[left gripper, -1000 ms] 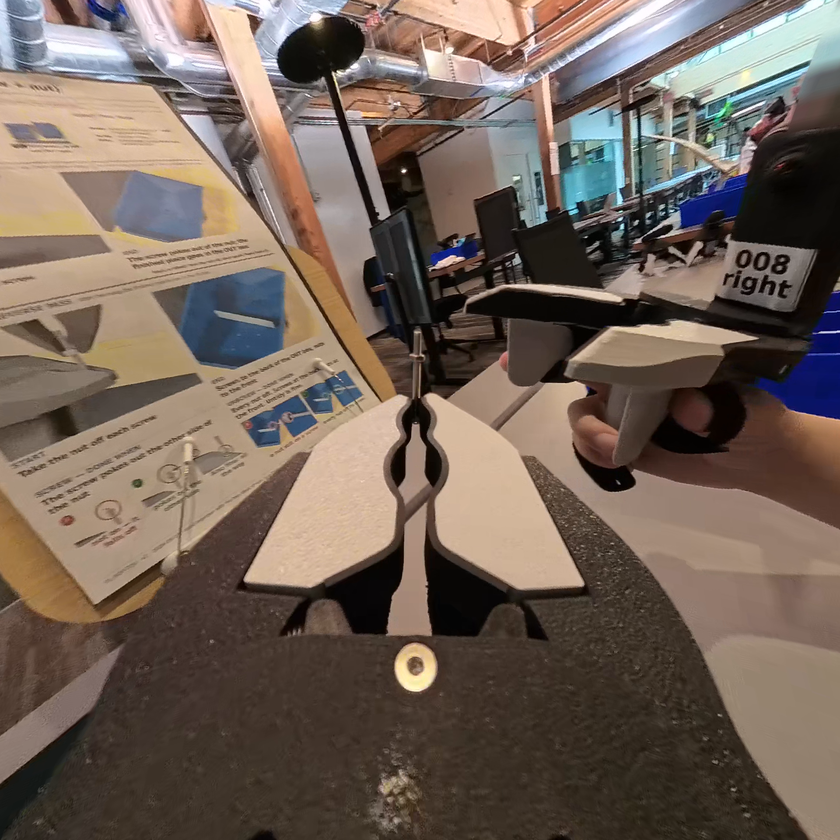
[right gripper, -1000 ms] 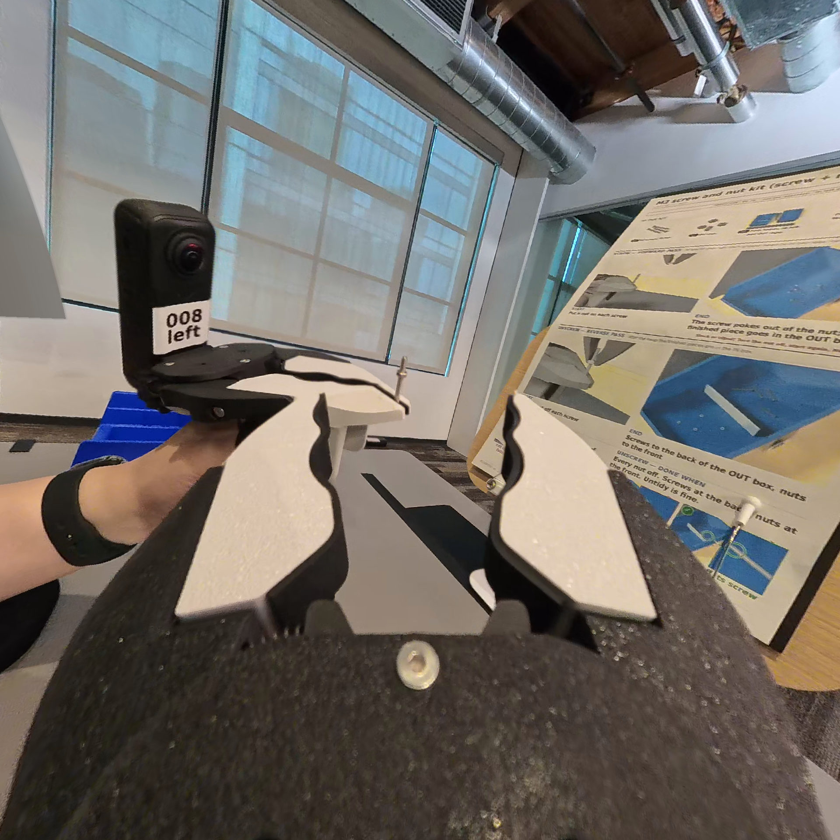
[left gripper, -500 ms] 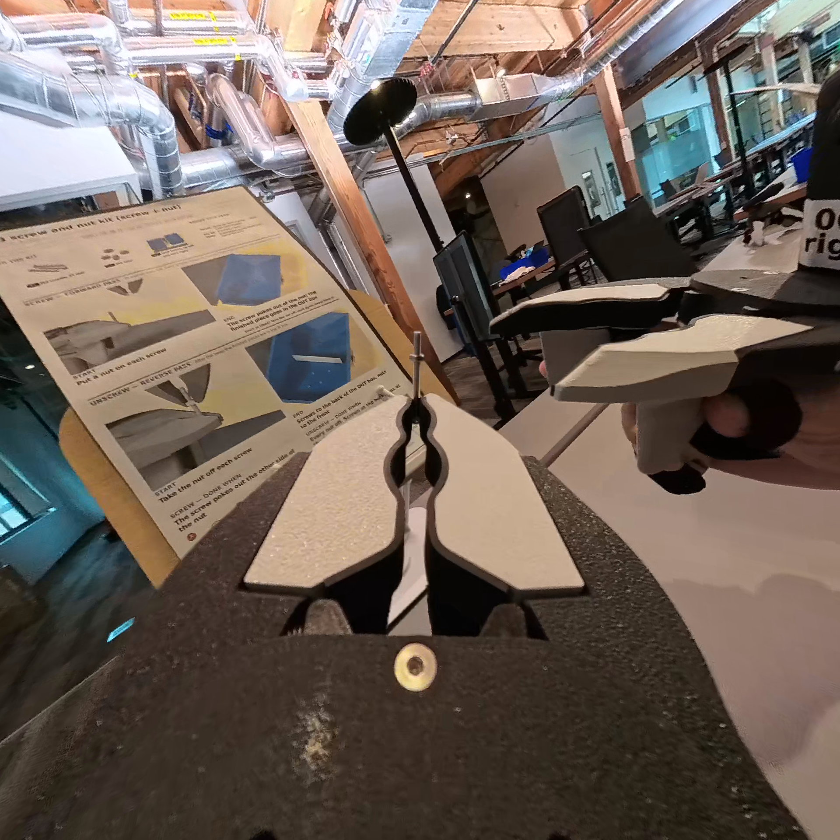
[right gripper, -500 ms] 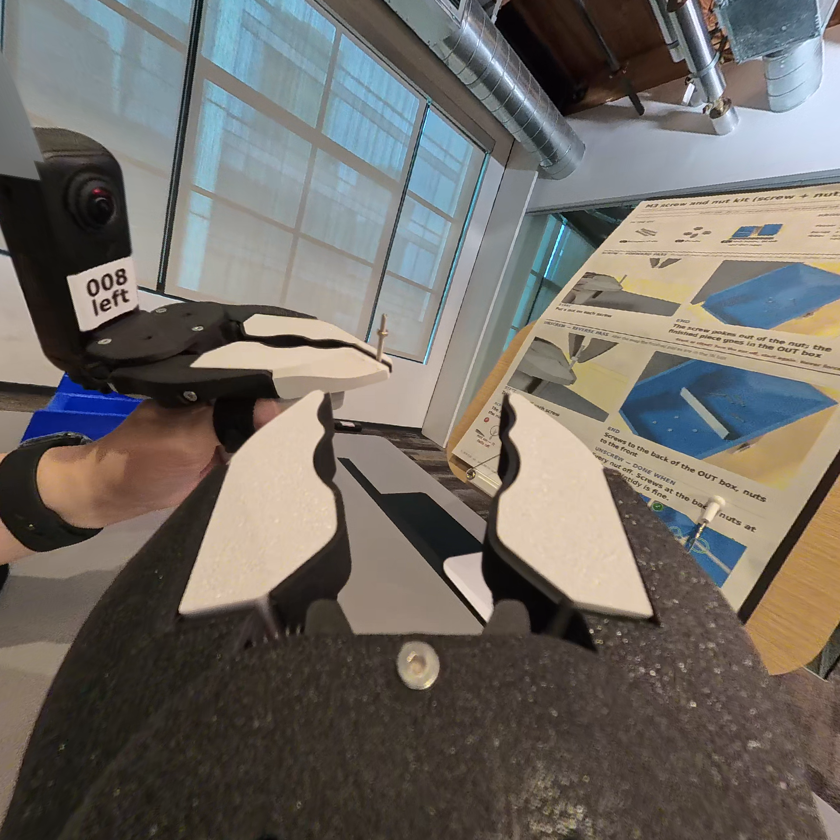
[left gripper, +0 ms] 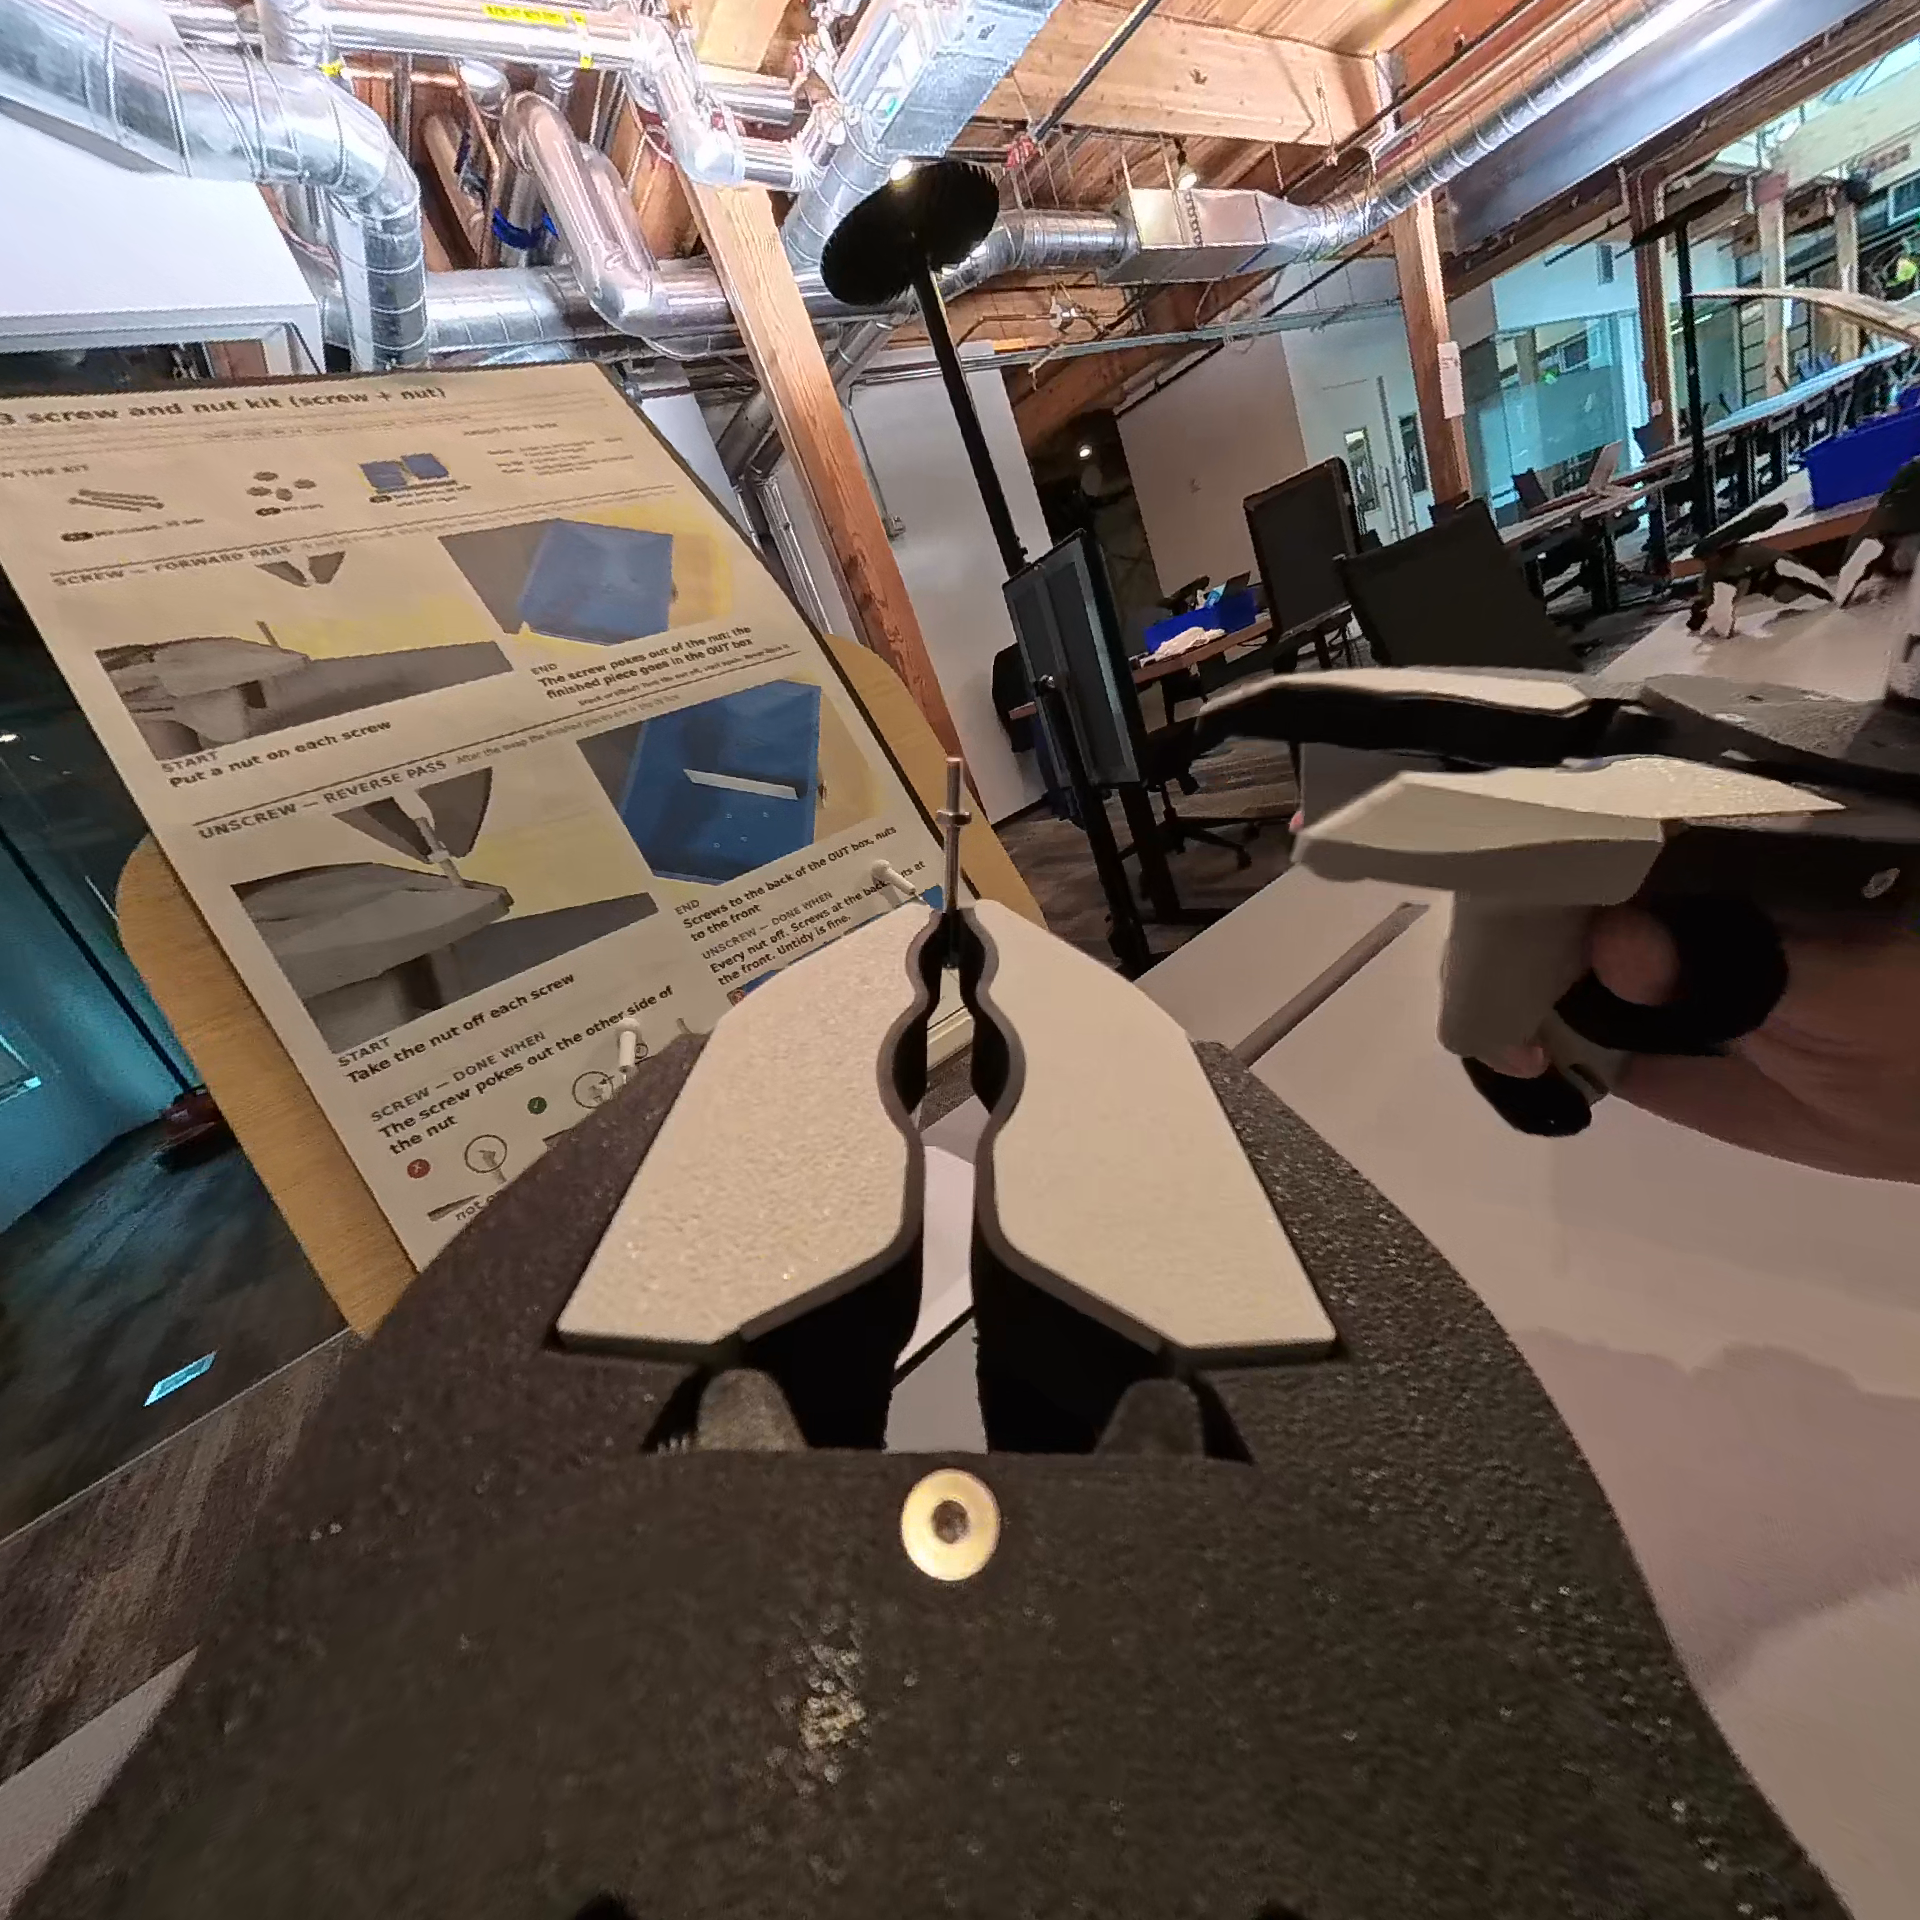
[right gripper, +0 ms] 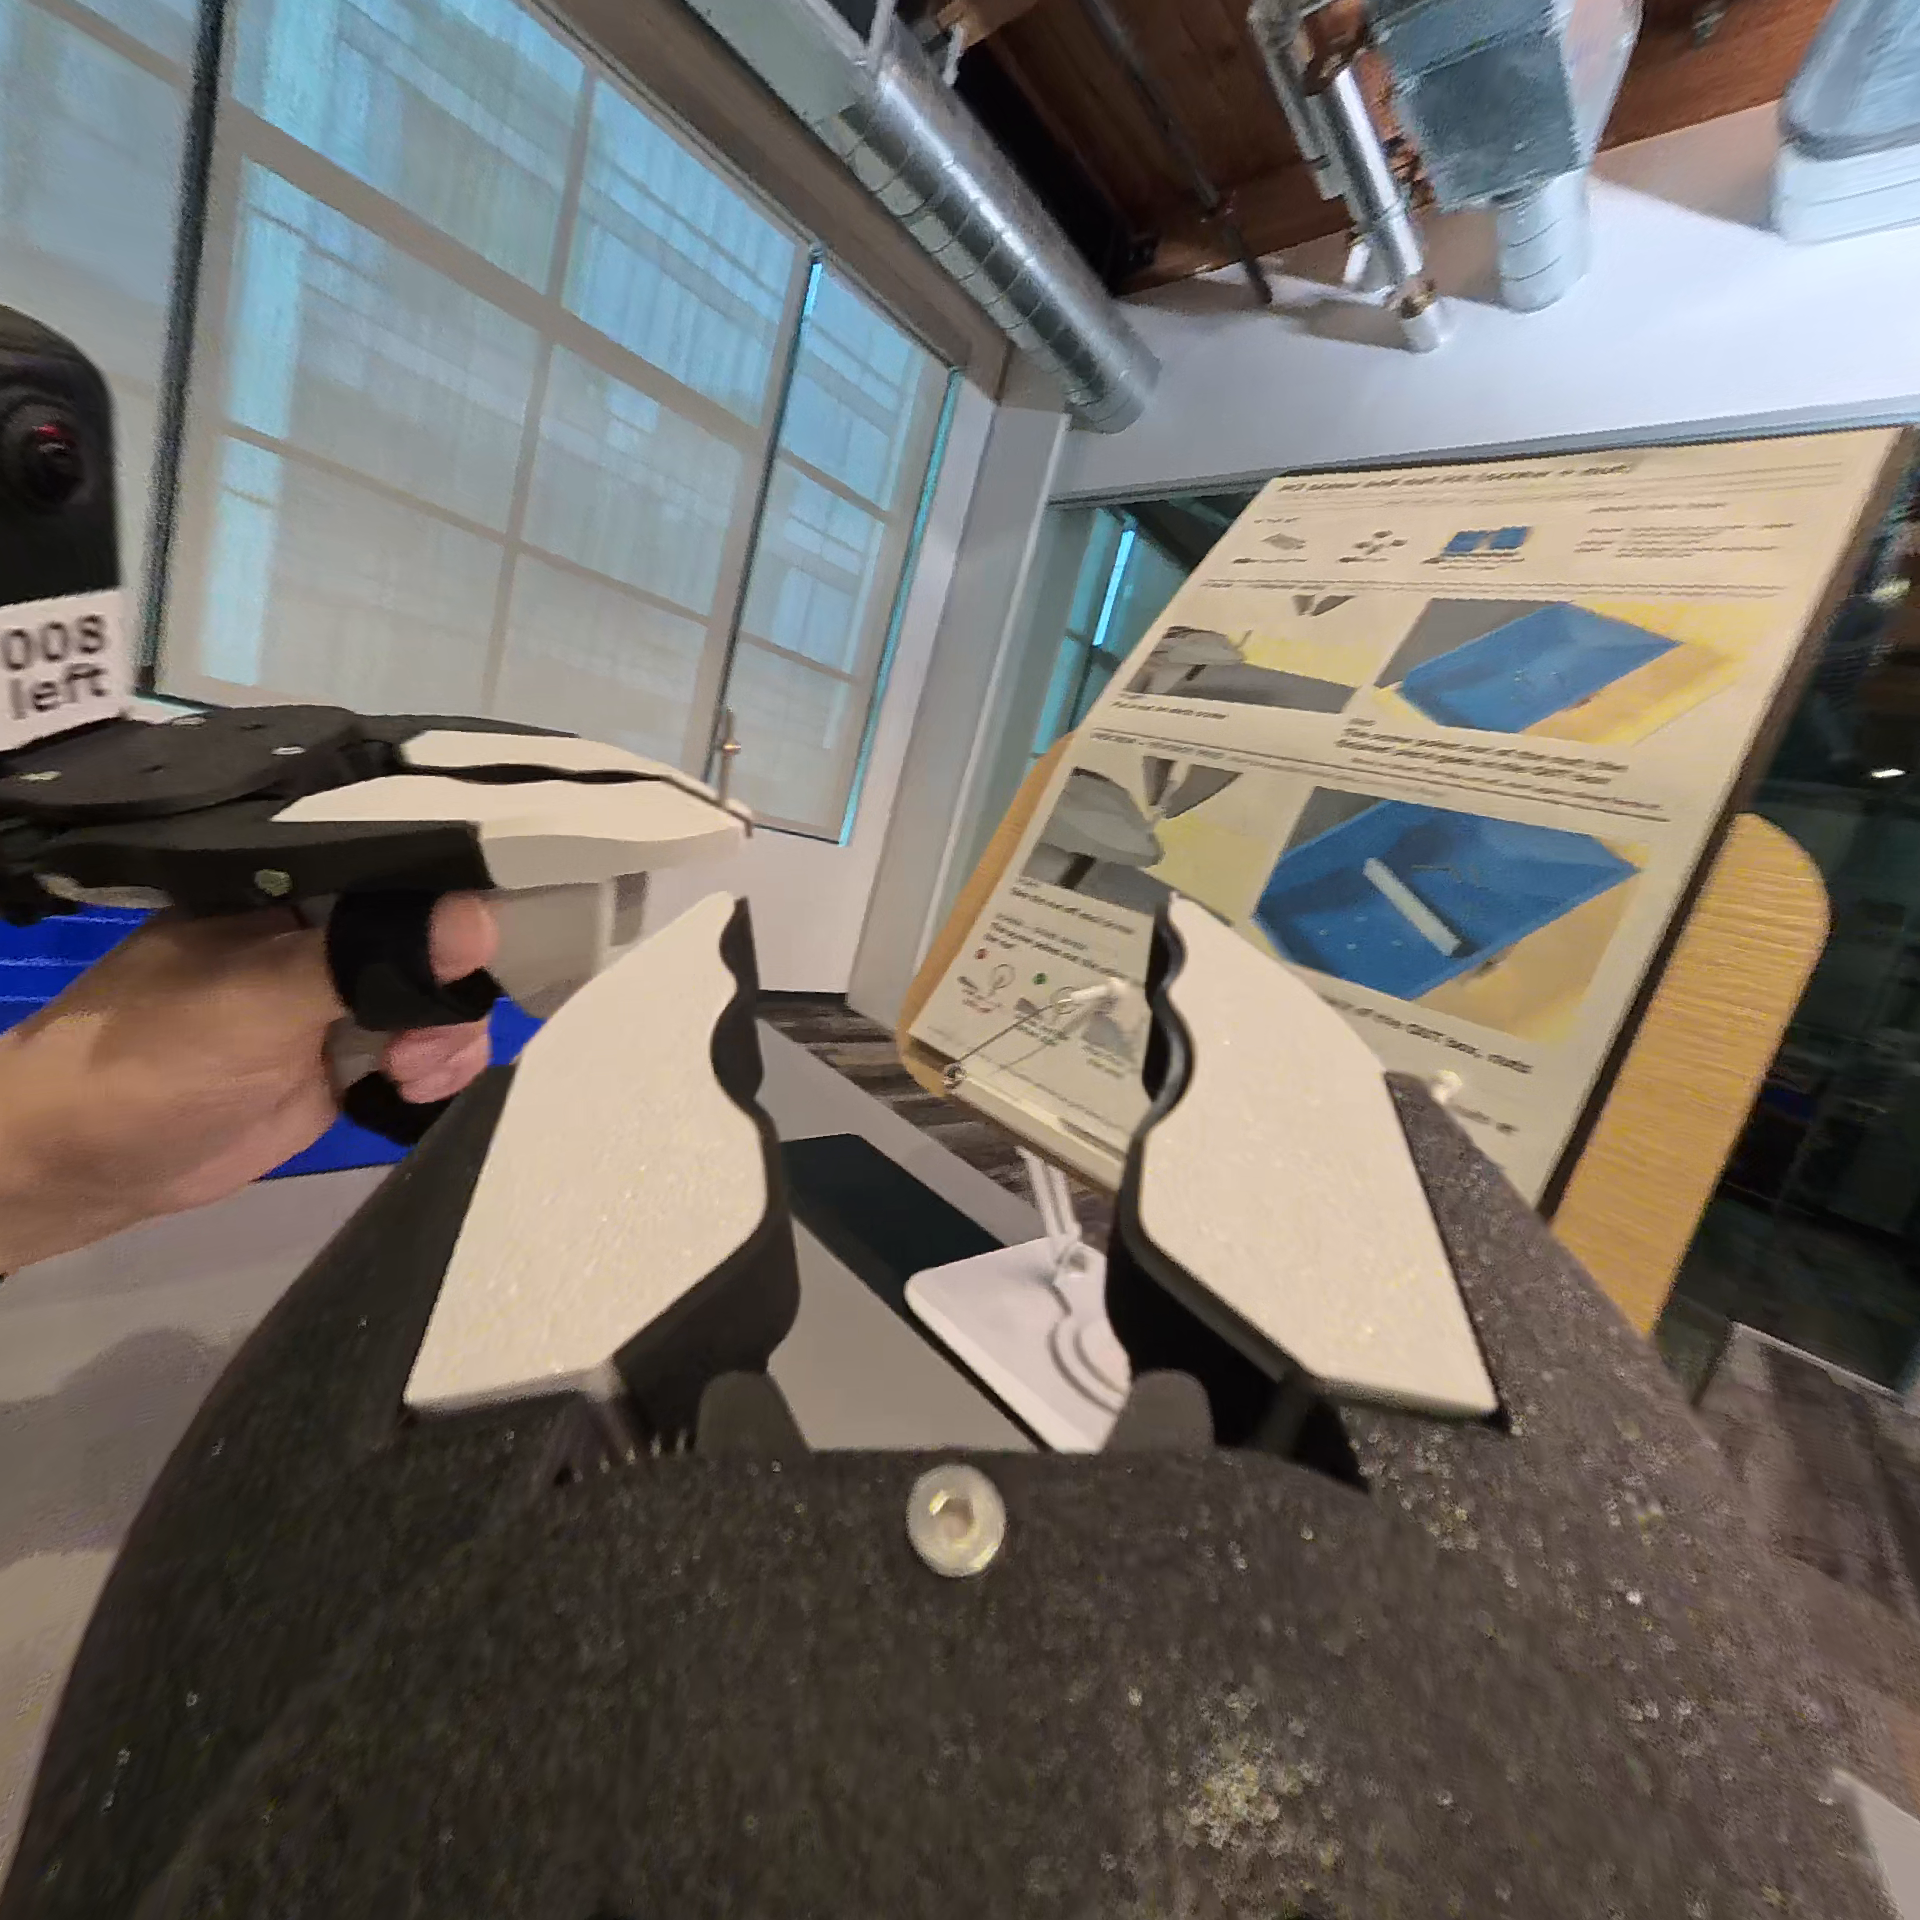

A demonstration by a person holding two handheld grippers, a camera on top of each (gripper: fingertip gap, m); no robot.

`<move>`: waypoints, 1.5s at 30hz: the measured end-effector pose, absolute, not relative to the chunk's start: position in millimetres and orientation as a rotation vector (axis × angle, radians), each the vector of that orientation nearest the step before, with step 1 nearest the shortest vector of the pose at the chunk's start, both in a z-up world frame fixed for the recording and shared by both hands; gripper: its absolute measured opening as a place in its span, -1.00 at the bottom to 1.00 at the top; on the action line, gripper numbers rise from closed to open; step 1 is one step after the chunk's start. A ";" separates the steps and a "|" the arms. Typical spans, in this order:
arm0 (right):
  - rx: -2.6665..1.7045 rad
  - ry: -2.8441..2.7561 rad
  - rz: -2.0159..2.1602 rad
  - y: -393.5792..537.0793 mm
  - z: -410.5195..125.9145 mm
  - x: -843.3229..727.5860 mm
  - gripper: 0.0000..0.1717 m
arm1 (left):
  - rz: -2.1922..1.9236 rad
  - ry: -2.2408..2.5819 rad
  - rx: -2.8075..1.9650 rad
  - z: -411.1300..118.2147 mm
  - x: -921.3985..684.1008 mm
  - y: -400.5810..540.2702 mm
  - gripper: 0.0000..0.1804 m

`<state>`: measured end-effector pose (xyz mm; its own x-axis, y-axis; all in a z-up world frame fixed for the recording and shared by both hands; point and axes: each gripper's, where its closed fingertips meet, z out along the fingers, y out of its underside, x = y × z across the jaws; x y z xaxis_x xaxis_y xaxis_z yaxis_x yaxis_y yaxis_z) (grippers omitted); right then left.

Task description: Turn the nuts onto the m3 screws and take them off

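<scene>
My left gripper [left gripper: 951,920] is shut on a thin metal screw [left gripper: 951,831]. The screw stands upright out of the fingertips, with a small nut [left gripper: 952,821] threaded near its top. The right wrist view shows this gripper from the side [right gripper: 740,821], with the screw [right gripper: 731,750] sticking up from its tip. My right gripper [right gripper: 953,914] is open and empty, with only the table and board behind the gap. In the left wrist view it [left gripper: 1252,779] hovers to the right of the screw, a hand on its handle, apart from it.
A tilted instruction board [left gripper: 416,727] on a wooden backing stands ahead; it also shows in the right wrist view [right gripper: 1455,779], on a white stand base [right gripper: 997,1320]. A white table [left gripper: 1558,1299] lies below. A blue bin [right gripper: 42,977] sits behind the left hand. A black pole lamp [left gripper: 914,249] and office desks stand beyond.
Both grippers have swung, so the board has slid across each view. The left gripper has kept its hold on the screw. The right gripper has stayed open and now sits a little farther right of it.
</scene>
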<state>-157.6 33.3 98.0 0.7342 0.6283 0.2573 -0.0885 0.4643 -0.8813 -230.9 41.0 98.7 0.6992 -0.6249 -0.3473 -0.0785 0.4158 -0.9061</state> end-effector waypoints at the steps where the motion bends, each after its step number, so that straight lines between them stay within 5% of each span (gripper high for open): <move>1: -0.998 -0.609 0.451 34.3 98.7 -155.0 -0.17 | -0.382 0.747 -1.108 98.6 -231.0 41.3 -0.98; 37: -1.034 -0.588 0.311 43.9 91.5 -153.7 -0.24 | -0.379 0.769 -1.154 86.5 -218.9 44.8 -0.98; 45: -1.047 -0.630 0.484 35.1 92.3 -164.8 -0.45 | -0.379 0.788 -1.152 84.0 -213.5 42.3 -0.98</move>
